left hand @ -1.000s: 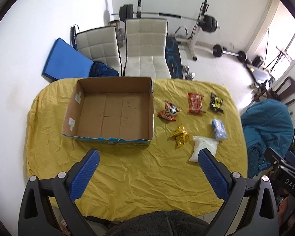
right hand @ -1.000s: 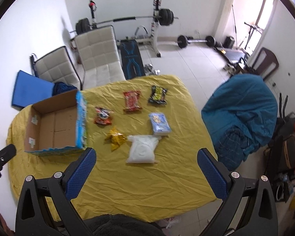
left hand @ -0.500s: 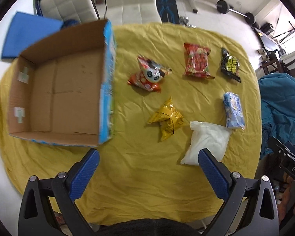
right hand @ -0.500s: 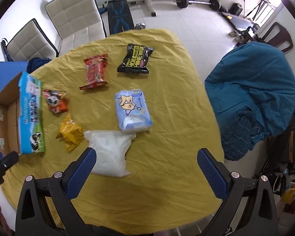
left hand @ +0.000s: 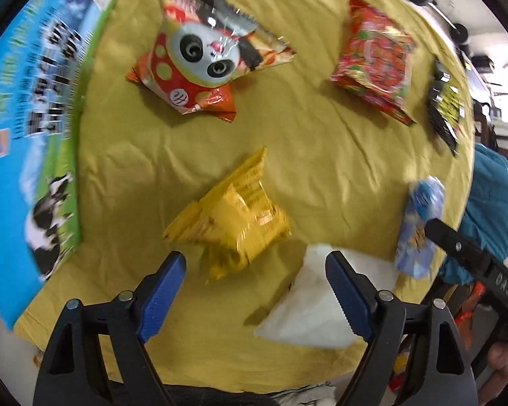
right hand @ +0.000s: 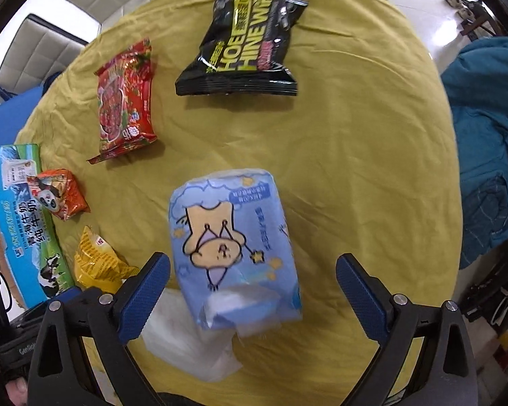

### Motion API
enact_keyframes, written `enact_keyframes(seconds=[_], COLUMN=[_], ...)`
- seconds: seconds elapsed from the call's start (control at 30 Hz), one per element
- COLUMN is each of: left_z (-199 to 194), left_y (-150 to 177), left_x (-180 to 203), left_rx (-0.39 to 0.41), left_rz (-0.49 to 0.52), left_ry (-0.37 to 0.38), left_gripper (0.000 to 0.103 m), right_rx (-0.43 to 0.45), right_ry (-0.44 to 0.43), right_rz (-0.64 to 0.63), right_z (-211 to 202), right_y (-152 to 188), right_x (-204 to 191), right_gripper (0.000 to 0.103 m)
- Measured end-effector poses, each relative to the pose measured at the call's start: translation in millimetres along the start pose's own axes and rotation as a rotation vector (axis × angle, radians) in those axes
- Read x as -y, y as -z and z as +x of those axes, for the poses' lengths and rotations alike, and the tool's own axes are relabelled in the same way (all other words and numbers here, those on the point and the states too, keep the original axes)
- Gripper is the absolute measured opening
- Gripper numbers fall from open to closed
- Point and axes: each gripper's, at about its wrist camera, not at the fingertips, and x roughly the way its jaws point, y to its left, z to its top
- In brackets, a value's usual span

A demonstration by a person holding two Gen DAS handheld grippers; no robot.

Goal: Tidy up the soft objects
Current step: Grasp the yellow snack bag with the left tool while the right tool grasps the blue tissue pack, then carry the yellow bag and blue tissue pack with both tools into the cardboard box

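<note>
My left gripper is open, low over the yellow cloth, with a crumpled yellow snack bag just ahead of its fingers. A white soft pack lies under its right finger. My right gripper is open above a blue tissue pack, which lies between its fingers and partly on the white pack. A panda snack bag, a red snack bag and a black snack bag lie farther out.
The cardboard box with a blue printed side stands at the left of the table; it also shows in the right wrist view. White chairs stand beyond the table. A teal beanbag sits at the right.
Both grippers have dropped much closer to the table. The left one now hovers at the yellow bag, the right one over the blue tissue pack. Both stay open.
</note>
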Motion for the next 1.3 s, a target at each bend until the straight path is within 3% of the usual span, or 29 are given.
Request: enact_keyframes(seconds=[0.23,0.33,0.47,0.53,0.83,0.9,0.97,1.07,1.3], left_z=[29,35,48,55,55,54,48,30,-31], left_y=[-17,-20,-24,-28,-42,-47,-46,-31,-1], left_x=[-12,-16,-3,1,5,12,12,18,28], left_rx=[-0.033,-0.021,0.018,0.011,0.075,0.078,0.083,0.113,0.188], left_rz=[-0.051,-0.056,0.02,0.058,0.096,0.095,0.095,0.114,0.172], left_ry=[-0.009,-0.012,-0.08,-0.114,-0.141,-0.136,-0.129,-0.141,-0.123], left_gripper=[0.055,0.055,0.056,0.056,0.052,0.052,0.052,0.052,0.052], right_rx=[-0.065,-0.078,-0.089,-0.083,-0.049,-0.061,-0.061,-0.041,0.025], right_ry=[0.03,0.051,0.077,0.093,0.086,0.072,0.06,0.057,0.027], right_rz=[-0.02,-0.023,-0.03,-0.039,-0.064,-0.053,-0.044,-0.045,-0.036], right_z=[21,26,33,35,27,25,26,21,-27], right_y=[-13,-14,-14,-12,2,3,3,10,35], right_x=[-4,-3,-3,-4,-6,-4,1,-1,-17], right_gripper=[0.084,0.071,0.055,0.055,0.063,0.061,0.044,0.038,0.035])
